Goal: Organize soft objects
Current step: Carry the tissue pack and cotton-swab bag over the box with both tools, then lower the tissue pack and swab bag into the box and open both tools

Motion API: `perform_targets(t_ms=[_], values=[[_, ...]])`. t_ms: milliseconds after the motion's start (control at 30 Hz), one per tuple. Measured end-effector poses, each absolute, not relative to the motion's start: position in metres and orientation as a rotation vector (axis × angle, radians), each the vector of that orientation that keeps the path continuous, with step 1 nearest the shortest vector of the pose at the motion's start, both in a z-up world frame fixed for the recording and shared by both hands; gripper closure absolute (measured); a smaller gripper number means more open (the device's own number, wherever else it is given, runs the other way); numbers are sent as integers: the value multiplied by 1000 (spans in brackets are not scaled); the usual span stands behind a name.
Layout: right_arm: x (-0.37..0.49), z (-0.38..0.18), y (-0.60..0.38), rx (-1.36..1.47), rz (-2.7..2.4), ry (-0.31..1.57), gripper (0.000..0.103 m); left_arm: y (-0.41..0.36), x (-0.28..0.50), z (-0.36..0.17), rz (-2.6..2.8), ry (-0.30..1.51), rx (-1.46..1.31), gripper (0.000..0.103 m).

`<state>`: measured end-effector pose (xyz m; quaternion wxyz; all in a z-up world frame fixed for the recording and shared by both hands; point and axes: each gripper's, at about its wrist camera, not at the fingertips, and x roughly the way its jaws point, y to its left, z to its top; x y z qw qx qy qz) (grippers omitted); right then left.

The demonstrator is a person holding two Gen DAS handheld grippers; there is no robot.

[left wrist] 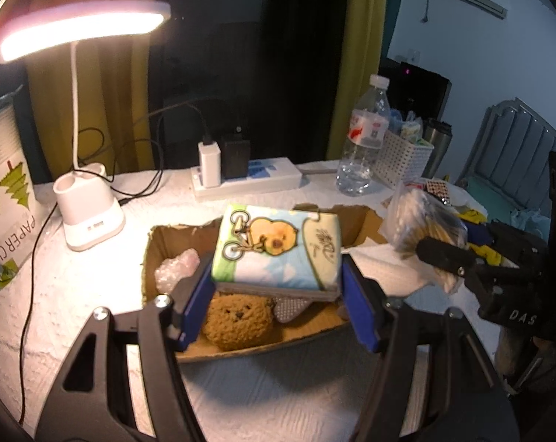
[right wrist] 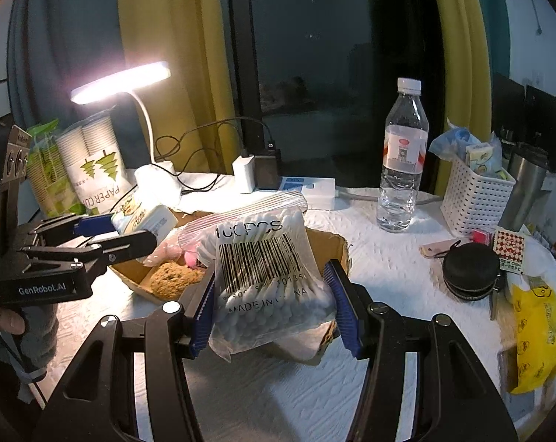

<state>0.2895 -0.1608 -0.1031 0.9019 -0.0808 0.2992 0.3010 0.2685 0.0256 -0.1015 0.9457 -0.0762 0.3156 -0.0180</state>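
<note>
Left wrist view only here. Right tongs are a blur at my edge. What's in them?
Observer: A clear zip bag of cotton swabs, clamped in the right tongs.
Operator: Is it touching my tissue pack?
Observer: No. The tissue pack in the left tongs sits apart from the bag, to its left.
Operator: Is the bag in the box yet?
Observer: It's held up in front of the box, near its right end. I can't tell how high above it.
Operator: Anything right of the box I can't see?
Observer: A black round pouch lies on the table there.
</note>
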Motion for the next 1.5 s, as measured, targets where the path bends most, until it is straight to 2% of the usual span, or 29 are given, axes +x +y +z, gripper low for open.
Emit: perform_targets(t_ms=[1000, 1167, 1267, 1500], values=[[332, -158, -139, -224, 585, 740, 44, 25, 315, -154, -34, 801, -180, 36], [331, -157, -136, -236, 579, 744, 41, 24, 309, -149, -47, 787, -176, 23], [328, -153, -136, -220, 585, 739, 34, 24, 305, -145, -47, 779, -178, 23], [315, -141, -138, -223, 572, 710, 31, 27, 289, -135, -42, 751, -188, 22]])
